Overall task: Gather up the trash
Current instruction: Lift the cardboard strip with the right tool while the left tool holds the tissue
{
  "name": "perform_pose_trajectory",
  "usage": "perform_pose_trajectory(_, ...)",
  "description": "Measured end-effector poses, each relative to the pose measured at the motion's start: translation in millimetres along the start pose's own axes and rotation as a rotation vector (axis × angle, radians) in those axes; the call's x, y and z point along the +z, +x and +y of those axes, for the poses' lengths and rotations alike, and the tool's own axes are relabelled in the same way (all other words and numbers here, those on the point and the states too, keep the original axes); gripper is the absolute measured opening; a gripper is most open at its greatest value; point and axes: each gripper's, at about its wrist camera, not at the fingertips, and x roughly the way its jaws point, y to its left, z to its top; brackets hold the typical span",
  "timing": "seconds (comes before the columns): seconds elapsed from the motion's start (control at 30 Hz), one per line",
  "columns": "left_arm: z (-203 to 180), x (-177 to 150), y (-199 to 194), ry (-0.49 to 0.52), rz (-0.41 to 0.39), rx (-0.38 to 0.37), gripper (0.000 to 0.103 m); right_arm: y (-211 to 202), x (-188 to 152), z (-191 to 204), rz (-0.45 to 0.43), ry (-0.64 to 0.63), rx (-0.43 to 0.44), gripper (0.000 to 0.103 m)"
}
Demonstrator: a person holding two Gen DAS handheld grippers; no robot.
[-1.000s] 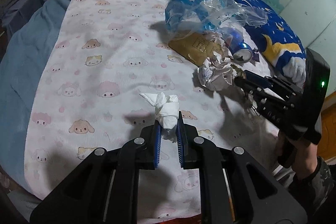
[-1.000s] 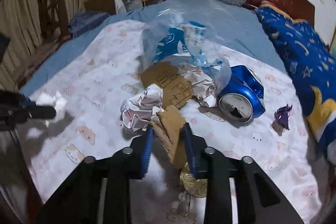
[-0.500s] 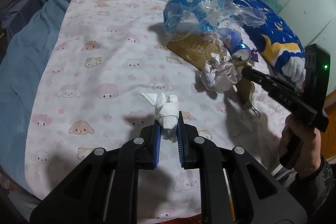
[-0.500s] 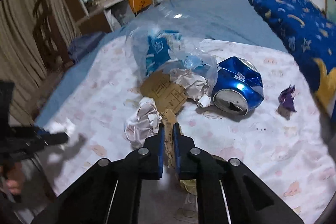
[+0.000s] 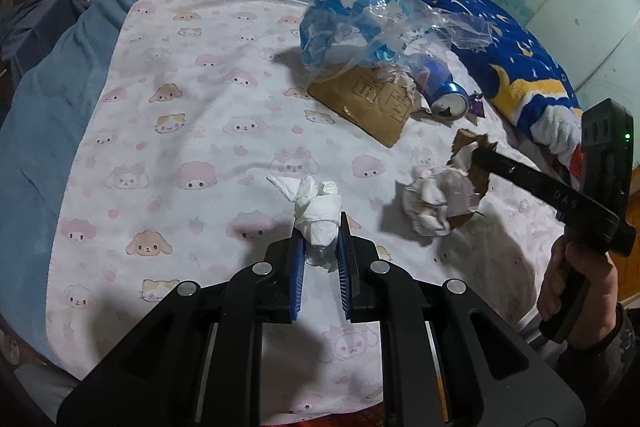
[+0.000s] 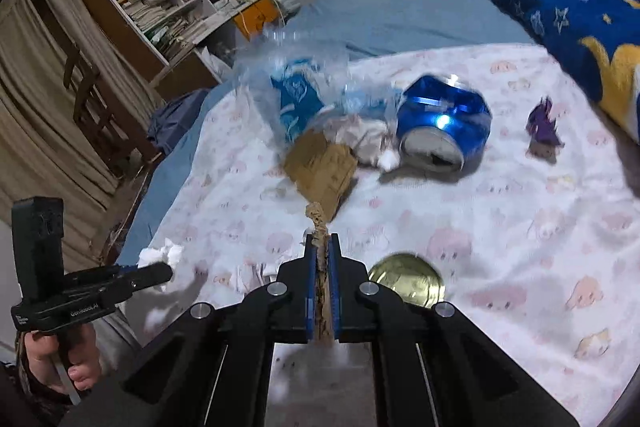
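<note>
Cardboard scrap (image 6: 319, 259) is pinched edge-on between the fingers of my right gripper (image 6: 322, 247), lifted clear of the printed bedsheet (image 6: 500, 227). My left gripper (image 5: 320, 239) has its blue pads clamped on a wad of white tissue (image 5: 316, 205), also up off the sheet. So both hands are loaded, and the job now is getting these two bits to wherever the trash goes, which I can't see in either view.

Tips as I see it: keep both squeezes steady, since the tissue is soft and could slip out if I ease off. The scrap looks ragged and thin, so I'd avoid swinging it fast or it may tear at the grip.

From the left wrist view a crumpled paper ball (image 5: 438, 203) sits right by the scrap, possibly touching it. I'd watch that it doesn't drag along.

Left on the bed: clear plastic bag (image 5: 372, 23), flat cardboard sheet (image 5: 368, 103), blue can (image 6: 440, 123), gold lid (image 6: 406, 281), purple wrapper (image 6: 542, 127).
</note>
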Motion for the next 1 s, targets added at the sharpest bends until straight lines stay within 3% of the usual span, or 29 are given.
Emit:
perform_pose_trajectory(0.63,-4.7,-3.2,1.9,0.006,0.008,-0.003,0.014,-0.4,-28.0,-16.7,0.049,0.05,0.001,0.009)
perform_pose_trajectory(0.87,-5.4,-3.1,1.2,0.005,0.005,-0.005,0.014,-20.5,-27.5,-23.0,0.008,0.077,0.012,0.007)
perform_pose_trajectory(1.0,-7.5,-2.5,-0.9,0.005,0.001,-0.008,0.014,-38.2,-26.7,-9.0,-0.026,0.003,-0.026,0.007)
